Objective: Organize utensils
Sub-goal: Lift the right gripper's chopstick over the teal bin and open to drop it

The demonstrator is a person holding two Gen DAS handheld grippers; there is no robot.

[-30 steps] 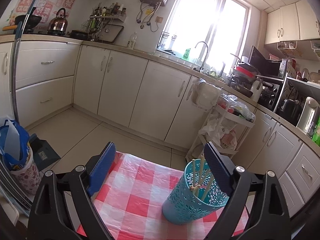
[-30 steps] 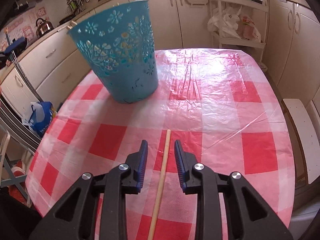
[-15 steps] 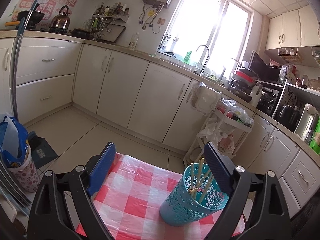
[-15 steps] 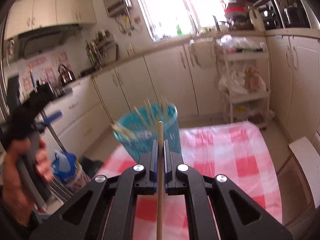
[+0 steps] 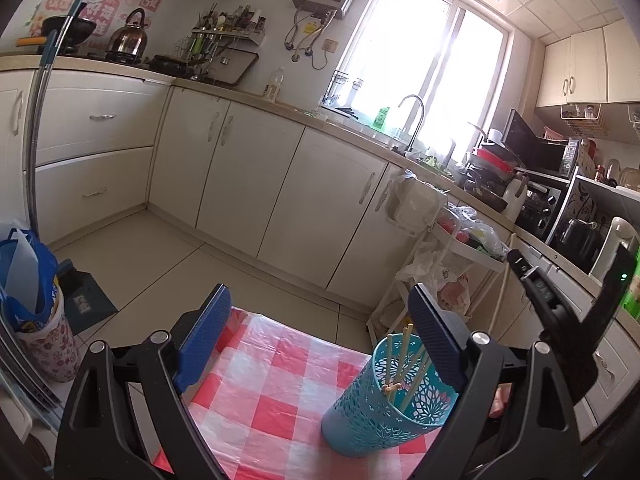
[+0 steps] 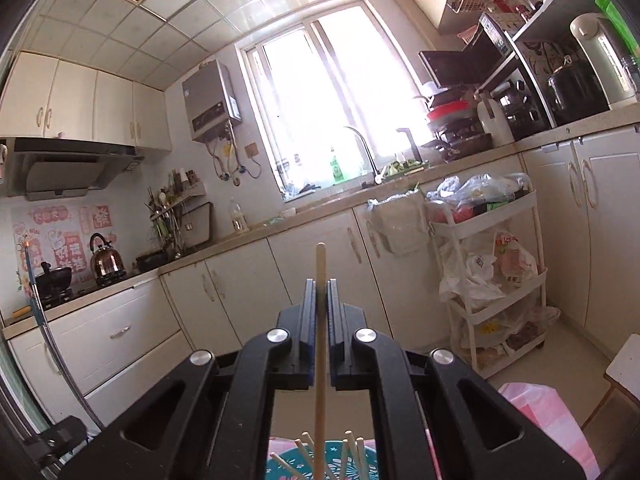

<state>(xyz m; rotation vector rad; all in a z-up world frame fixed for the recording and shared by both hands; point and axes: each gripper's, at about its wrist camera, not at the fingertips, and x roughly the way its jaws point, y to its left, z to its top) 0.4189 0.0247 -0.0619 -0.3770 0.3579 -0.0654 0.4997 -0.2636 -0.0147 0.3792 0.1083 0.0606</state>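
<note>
- Since a second ago, the wooden chopstick (image 6: 320, 320) has been lifted off the checked tablecloth (image 5: 256, 400), where it was lying flat between half-open pads, and is now carried up in the air over the teal holder (image 6: 340, 466).
- Jaws of the right gripper (image 6: 320, 286) are clamped tight on that chopstick, pinched partway along its length, so one end pokes out past the pads toward the window and the other end runs back down over the holder's rim.
- Nothing is held by the left gripper (image 5: 320, 336); its blue pads are spread wide and parked above the tablecloth, pretty much where they were before, with the teal holder just inside the right-hand pad.
- Several chopsticks are already leaned up inside the holder, seen from both views.
- Part of the right gripper's black body can also be spotted at the right edge of the left view, above and just beside the holder.
- What it means, probably: pickup is done and only the drop is left. The stick looks like it needs to be tipped more upright and lined up with the opening before release, otherwise it could be bounced off the rim or off the sticks already in there.
</note>
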